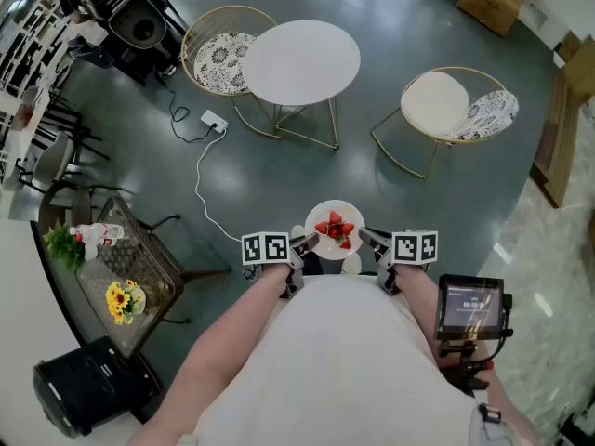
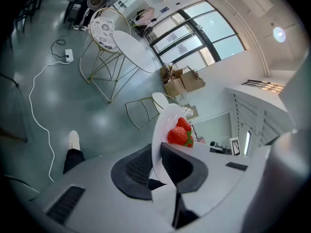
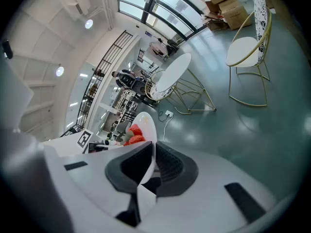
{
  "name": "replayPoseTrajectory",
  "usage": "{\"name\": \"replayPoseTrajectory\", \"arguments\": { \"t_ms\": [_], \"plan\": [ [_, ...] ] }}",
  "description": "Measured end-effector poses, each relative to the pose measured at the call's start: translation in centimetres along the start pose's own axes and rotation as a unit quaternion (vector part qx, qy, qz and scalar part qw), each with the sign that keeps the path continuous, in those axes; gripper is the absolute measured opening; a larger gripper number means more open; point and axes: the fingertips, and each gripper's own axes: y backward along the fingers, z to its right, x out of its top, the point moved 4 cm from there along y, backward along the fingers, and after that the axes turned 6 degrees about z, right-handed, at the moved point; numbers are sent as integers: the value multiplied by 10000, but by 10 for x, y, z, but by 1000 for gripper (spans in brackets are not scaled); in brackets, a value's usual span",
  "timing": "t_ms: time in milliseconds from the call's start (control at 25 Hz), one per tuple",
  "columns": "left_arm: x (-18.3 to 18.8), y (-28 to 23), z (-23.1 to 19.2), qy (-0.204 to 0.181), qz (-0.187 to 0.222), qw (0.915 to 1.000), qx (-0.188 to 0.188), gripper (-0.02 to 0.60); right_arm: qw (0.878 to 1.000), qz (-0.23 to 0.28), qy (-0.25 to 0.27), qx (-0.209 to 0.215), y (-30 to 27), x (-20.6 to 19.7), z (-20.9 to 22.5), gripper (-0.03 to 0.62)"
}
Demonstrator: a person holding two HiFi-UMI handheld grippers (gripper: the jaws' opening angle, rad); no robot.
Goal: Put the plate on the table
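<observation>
In the head view the plate (image 1: 335, 214) hangs in the air close in front of the person, well apart from the round white bench (image 1: 299, 61) across the floor. The left gripper (image 1: 305, 242) and right gripper (image 1: 370, 240) pinch opposite sides of its rim. The likeliest trouble is one side dipping during the walk, which would roll the strawberries (image 1: 336, 229) off. A white cable (image 1: 199, 179) lies on the floor to the left of the way and could catch a foot. The plate is round, so it has no long axis. Its face points up, about level, and the held line runs from left to right. In the left gripper view the jaws are closed narrowly on the thin rim, with the berries just beyond. Such a shallow bite could slip if the two grippers pull apart. In the right gripper view the jaws likewise clamp the rim edge-on, and any twist of that wrist would tip the plate.
</observation>
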Motion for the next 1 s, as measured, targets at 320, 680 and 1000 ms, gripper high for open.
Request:
{"name": "replayPoseTrajectory", "arguments": {
  "t_ms": [320, 680, 1000],
  "plan": [
    [-10, 6, -3, 126, 285, 9995, -78, 49, 9997, -82, 181, 145, -3, -4, 1, 23],
    [-9, 8, 2, 60, 360, 9993, -29, 48, 9996, -179, 159, 135, -1, -2, -1, 23],
    [-14, 9, -1, 183, 477, 9987, 48, 49, 9994, -269, 84, 221, -4, -4, 2, 23]
  ]
}}
